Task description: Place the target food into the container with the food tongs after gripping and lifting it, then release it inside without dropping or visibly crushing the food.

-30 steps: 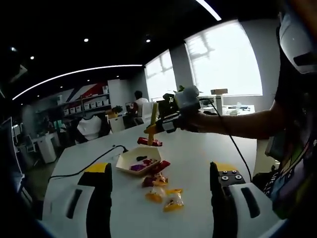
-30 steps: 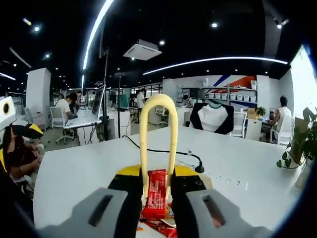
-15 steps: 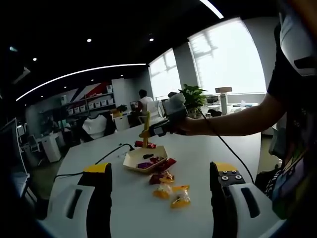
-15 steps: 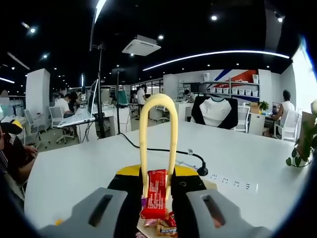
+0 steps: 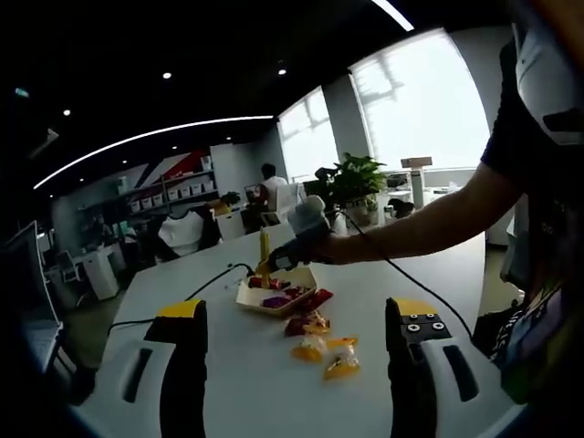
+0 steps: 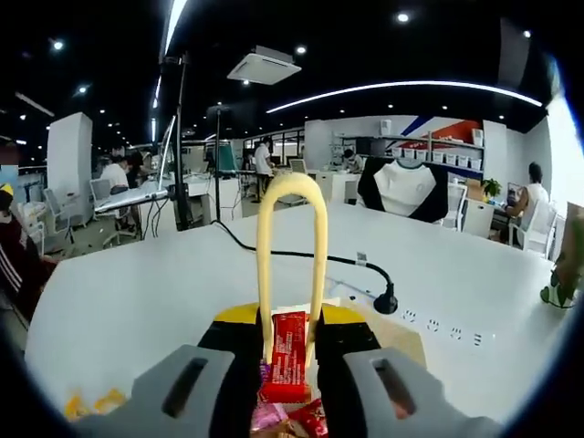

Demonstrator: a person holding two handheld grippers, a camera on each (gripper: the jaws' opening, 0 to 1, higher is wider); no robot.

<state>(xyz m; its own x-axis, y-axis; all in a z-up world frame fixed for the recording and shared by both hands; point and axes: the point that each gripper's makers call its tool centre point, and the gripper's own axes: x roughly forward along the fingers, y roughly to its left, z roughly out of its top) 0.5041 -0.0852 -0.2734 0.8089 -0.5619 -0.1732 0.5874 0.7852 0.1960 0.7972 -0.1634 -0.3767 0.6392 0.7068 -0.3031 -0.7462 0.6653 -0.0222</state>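
Jaws of the left gripper (image 5: 294,365) stand wide apart above the white table (image 5: 255,383), gripping nothing. Those of the right gripper (image 6: 290,351) squeeze yellow tongs (image 6: 291,246), whose tips pinch a red snack bar (image 6: 286,356) just over the tray (image 5: 274,298) of wrapped sweets. More candies (image 5: 321,344) lie loose on the table beside the tray.

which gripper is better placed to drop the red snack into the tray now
The right gripper. Its jaws are shut on the yellow tongs, which pinch the red snack bar directly over the tray. The left gripper is open, holds nothing, and sits well back from the tray.
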